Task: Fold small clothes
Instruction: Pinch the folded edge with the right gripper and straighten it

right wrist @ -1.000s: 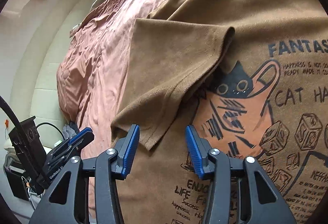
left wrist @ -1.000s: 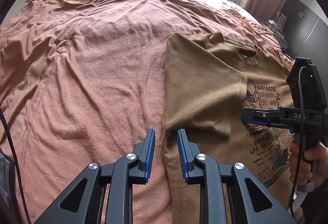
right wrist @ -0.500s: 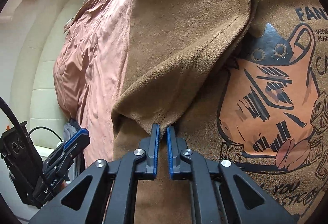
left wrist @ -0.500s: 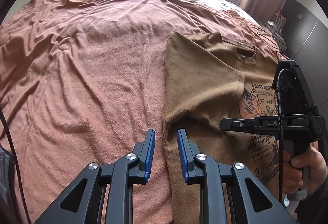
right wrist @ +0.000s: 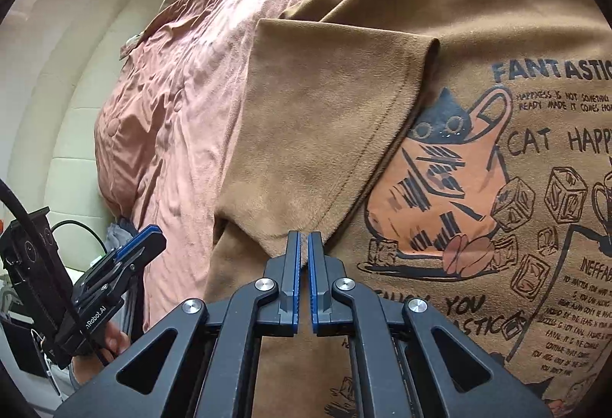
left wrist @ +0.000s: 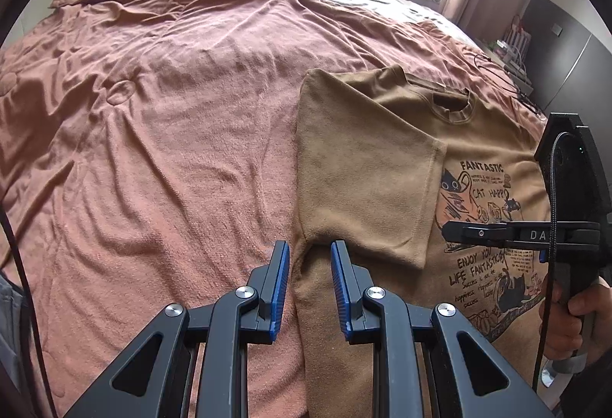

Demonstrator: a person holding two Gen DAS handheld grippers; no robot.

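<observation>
Shirt: the brown cotton T-shirt with a cat picture is lying flat on the pink rumpled bed blanket.
Sleeve: the short brown sleeve is lying folded over the shirt's front.
My right claw: I am keeping it almost shut, right at the sleeve's bottom corner; I cannot tell if it is pinching cloth.
My left claw: I am holding it partly open over the shirt's side edge, gripping nothing.

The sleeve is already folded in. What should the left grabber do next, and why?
Probably close the left gripper on the side edge of the T-shirt. The gripper is open and that edge lies right between its fingers. The sleeve lies folded in flat, and the right gripper is shut by the sleeve's corner, so folding the side inward looks next.
</observation>
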